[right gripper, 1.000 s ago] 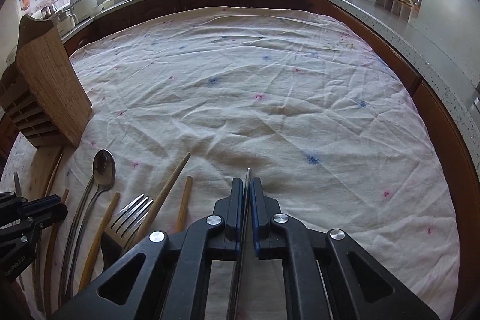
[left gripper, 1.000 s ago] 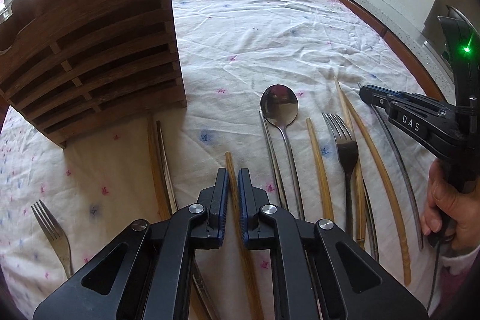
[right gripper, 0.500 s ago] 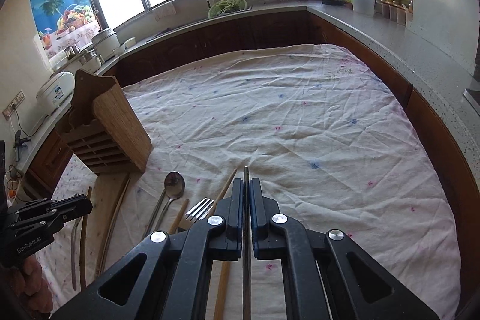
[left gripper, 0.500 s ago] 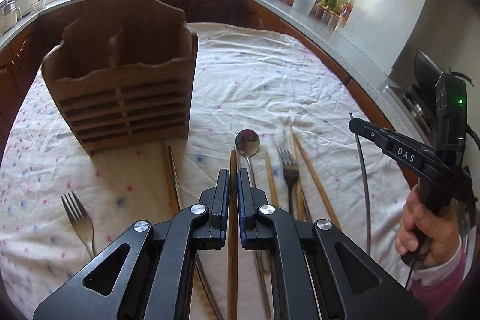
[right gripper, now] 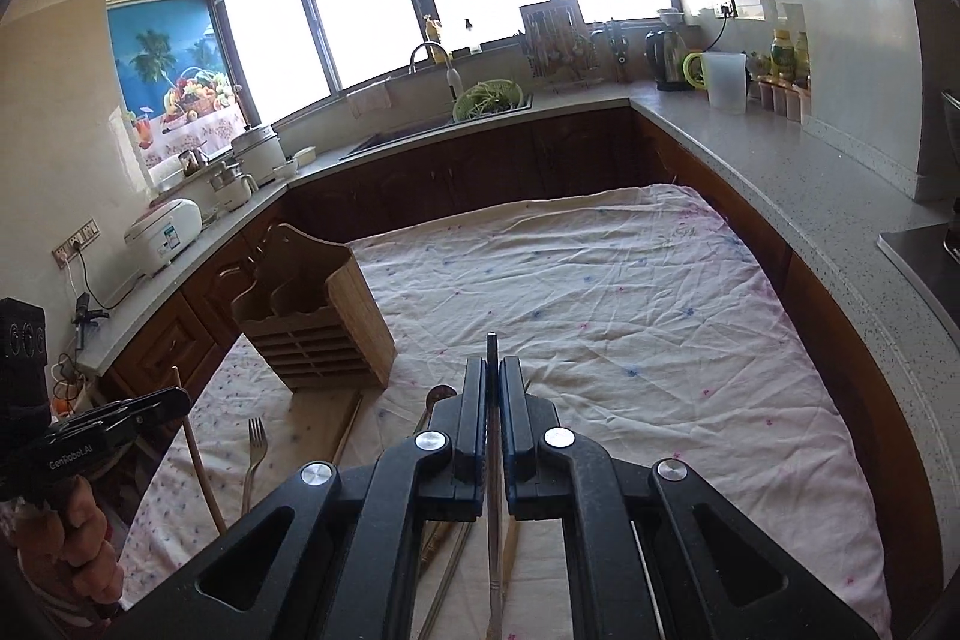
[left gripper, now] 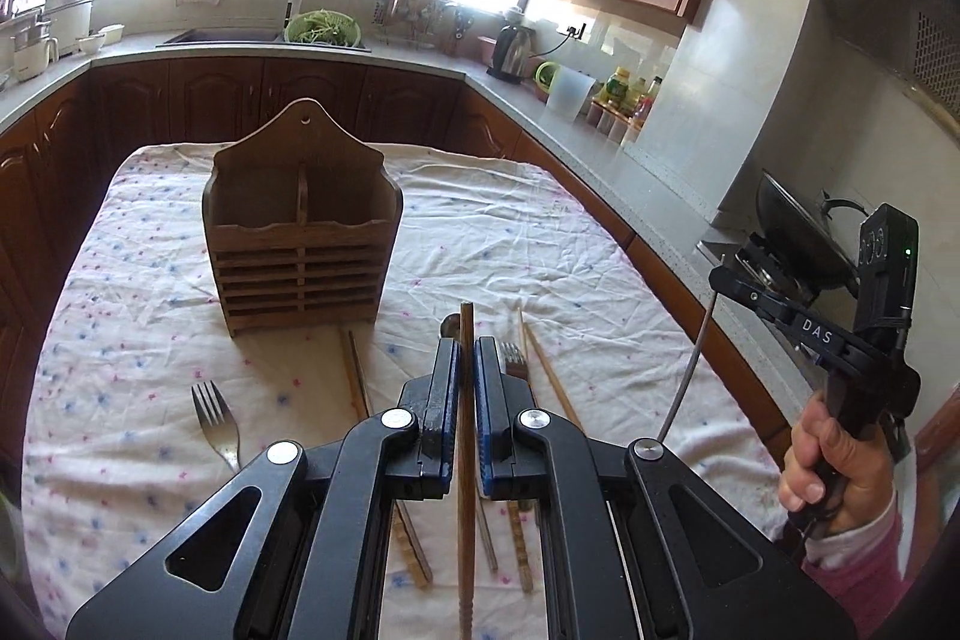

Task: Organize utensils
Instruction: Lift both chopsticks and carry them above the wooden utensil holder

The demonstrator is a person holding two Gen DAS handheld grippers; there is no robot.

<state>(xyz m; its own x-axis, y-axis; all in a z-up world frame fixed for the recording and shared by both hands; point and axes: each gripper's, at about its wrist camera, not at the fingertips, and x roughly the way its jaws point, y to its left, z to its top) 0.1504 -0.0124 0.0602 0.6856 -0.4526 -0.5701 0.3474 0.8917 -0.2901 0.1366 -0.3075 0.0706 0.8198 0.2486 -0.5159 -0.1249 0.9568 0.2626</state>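
Observation:
In the left wrist view my left gripper (left gripper: 467, 345) is shut on a wooden chopstick (left gripper: 465, 460), raised above the cloth. At the right edge of that view my right gripper (left gripper: 723, 275) is shut on a thin metal chopstick (left gripper: 684, 376) that hangs down from it. The right wrist view shows the same metal chopstick (right gripper: 492, 490) pinched between the right gripper (right gripper: 493, 363) pads. The wooden utensil holder (left gripper: 300, 244) stands upright ahead, with both compartments showing nothing inside. A spoon (left gripper: 449, 325), a fork (left gripper: 513, 358) and more chopsticks (left gripper: 549, 379) lie below.
A lone fork (left gripper: 216, 421) lies on the flowered tablecloth (left gripper: 540, 232) to the left. Kitchen counters (right gripper: 780, 172) run along the far and right sides. A wok (left gripper: 798, 232) sits on the stove at the right. A hand (left gripper: 834, 460) holds the right gripper.
Both grippers have risen from the table, each carrying its chopstick. The views tilted up, so the holder and utensils now look smaller and farther away.

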